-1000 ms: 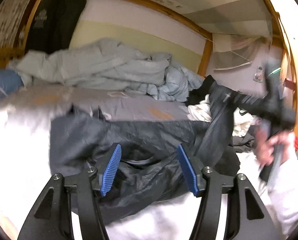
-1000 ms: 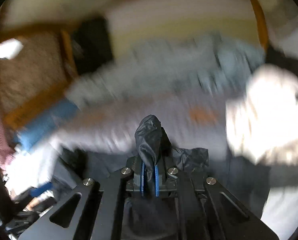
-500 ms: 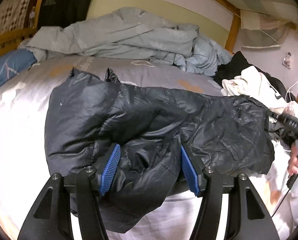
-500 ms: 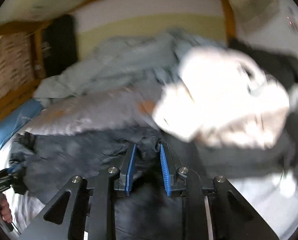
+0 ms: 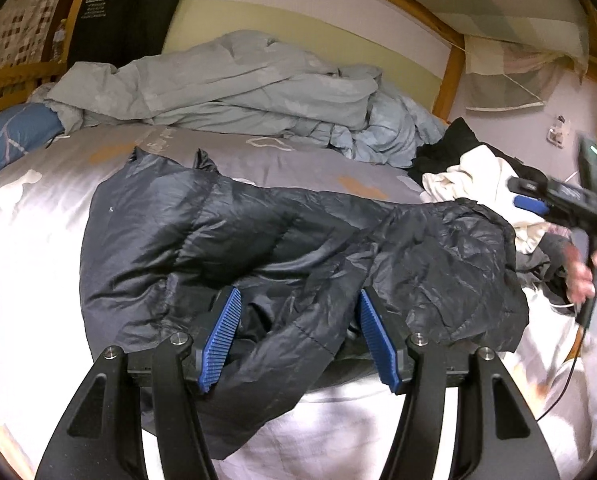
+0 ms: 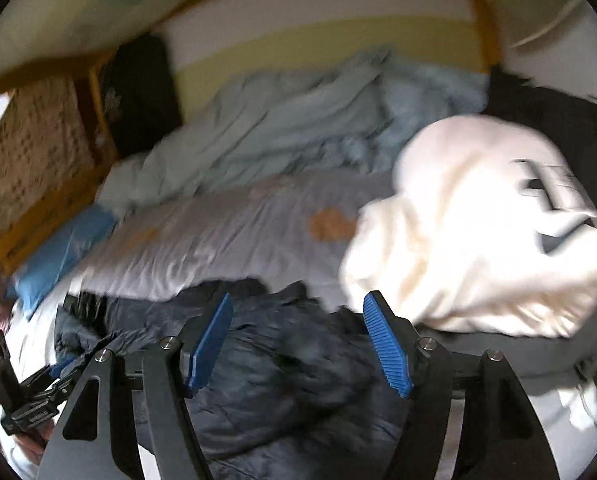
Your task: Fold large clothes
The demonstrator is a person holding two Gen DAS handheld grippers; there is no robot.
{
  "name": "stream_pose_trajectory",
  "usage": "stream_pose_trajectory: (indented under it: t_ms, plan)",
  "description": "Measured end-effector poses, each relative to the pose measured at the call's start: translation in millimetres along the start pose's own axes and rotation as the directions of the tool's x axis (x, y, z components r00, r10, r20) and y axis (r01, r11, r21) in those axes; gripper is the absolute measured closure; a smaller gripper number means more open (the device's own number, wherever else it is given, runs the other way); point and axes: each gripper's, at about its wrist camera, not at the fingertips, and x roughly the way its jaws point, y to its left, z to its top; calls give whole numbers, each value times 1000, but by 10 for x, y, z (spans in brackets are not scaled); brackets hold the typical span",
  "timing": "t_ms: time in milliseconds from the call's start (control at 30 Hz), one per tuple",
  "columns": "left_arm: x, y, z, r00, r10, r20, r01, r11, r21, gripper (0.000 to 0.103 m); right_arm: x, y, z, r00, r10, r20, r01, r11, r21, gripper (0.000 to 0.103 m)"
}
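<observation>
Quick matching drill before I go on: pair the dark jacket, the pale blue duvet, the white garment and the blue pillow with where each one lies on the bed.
Things:
1. dark jacket
2. pale blue duvet
3. white garment
4. blue pillow

Places:
A. far left edge, by the wooden rail
B. bunched along the back wall
C. spread out across the near middle
D. on the clothes pile at right

Pairs: 1-C, 2-B, 3-D, 4-A

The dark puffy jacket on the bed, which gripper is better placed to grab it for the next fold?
Left. The left gripper is open with the dark puffy jacket's near edge bunched between its pads. The right gripper is open too, but blurred and off beside the jacket.
</observation>
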Motion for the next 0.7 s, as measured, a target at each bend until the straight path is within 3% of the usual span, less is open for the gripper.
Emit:
stream_pose_trajectory:
  t_ms: [100, 167, 200, 233, 267, 333, 400, 467, 533, 567, 633, 700]
  plan:
    - [-42, -60, -11, 999, -37, 6, 36, 999, 20, 44, 405, 95, 63, 989, -11, -149, 3, 998, -56, 33]
    - [-173, -153, -12, 986, -162, 34, 160, 986, 51, 44, 749, 144, 76, 961, -84, -262, 56, 992, -115, 35]
    - [-276, -217, -14, 973, -220, 64, 215, 974, 75, 42, 831, 173, 60, 954, -104, -282, 71, 989, -127, 47]
    - [-341, -285, -8, 967, -243, 79, 235, 966, 104, 39, 910, 199, 58, 947, -100, -306, 60, 989, -139, 77]
    - [-375, -388, 5, 969, -235, 76, 222, 964, 147, 39, 949, 234, 63, 946, -97, -308, 55, 988, -144, 89]
    - [-357, -550, 14, 978, -199, 61, 183, 962, 204, 39, 834, 280, 138, 972, -73, -221, 41, 988, -149, 93]
    - [-285, -635, -6, 976, -216, 34, 204, 956, 212, 39, 574, 363, 279, 996, -42, -76, 29, 985, -173, 93]
    - [-161, -697, -32, 977, -211, -13, 210, 957, 201, 39, 249, 469, 428, 997, 10, 74, 5, 981, -193, 93]
    - [-48, -755, -36, 975, -219, -49, 224, 955, 193, 40, -214, 582, 536, 953, 119, 279, -48, 968, -247, 93]
    - [38, -799, -16, 979, -193, -62, 202, 962, 186, 40, -469, 623, 548, 912, 159, 378, -54, 960, -274, 93]
    - [229, -841, 50, 991, -121, -64, 130, 978, 162, 40, -771, 629, 526, 860, 222, 460, -88, 952, -295, 93]
    - [407, -791, 183, 998, -62, -34, 65, 992, 109, 43, -882, 579, 447, 851, 253, 461, -120, 947, -299, 93]
